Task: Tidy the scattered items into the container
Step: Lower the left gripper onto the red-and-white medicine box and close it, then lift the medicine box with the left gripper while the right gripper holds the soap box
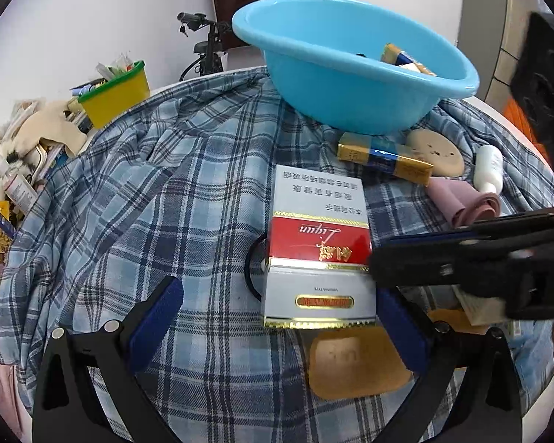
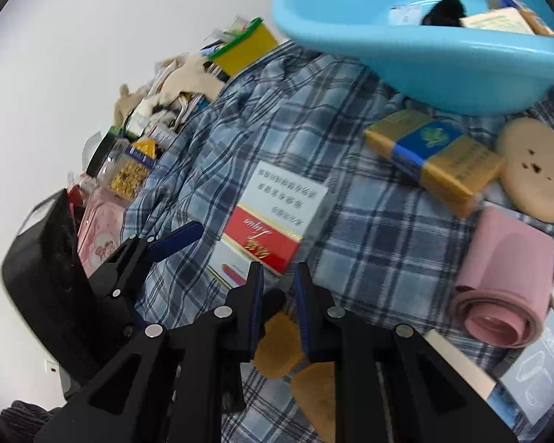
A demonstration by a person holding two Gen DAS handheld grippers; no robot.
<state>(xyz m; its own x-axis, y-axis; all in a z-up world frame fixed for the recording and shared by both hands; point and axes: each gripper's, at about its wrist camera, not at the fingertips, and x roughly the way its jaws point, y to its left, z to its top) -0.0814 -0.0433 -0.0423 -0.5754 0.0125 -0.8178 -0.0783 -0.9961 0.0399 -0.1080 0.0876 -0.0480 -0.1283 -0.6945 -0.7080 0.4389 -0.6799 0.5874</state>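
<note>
A red and white cigarette box (image 1: pixel 317 251) lies on the plaid cloth (image 1: pixel 166 203), between the wide-apart fingers of my open left gripper (image 1: pixel 280 306). Its left pad stands well clear of the box. My right gripper (image 1: pixel 376 262) comes in from the right, shut, its tips at the box's right edge. In the right wrist view the right gripper (image 2: pixel 280 295) points at the near corner of the box (image 2: pixel 273 217); a dark shape sits in the narrow gap, and I cannot tell what it is. The blue basin (image 1: pixel 351 74) behind holds several items.
A gold and blue box (image 1: pixel 384 158), a beige round pad (image 1: pixel 437 153), a white bottle (image 1: pixel 489 164) and a pink roll (image 1: pixel 461 199) lie right of the basin. Tan patches (image 1: pixel 351 361) lie near me. A black hair tie (image 1: pixel 249 273) pokes from under the cigarette box. A yellow tub (image 1: pixel 118 96) and clutter stand left.
</note>
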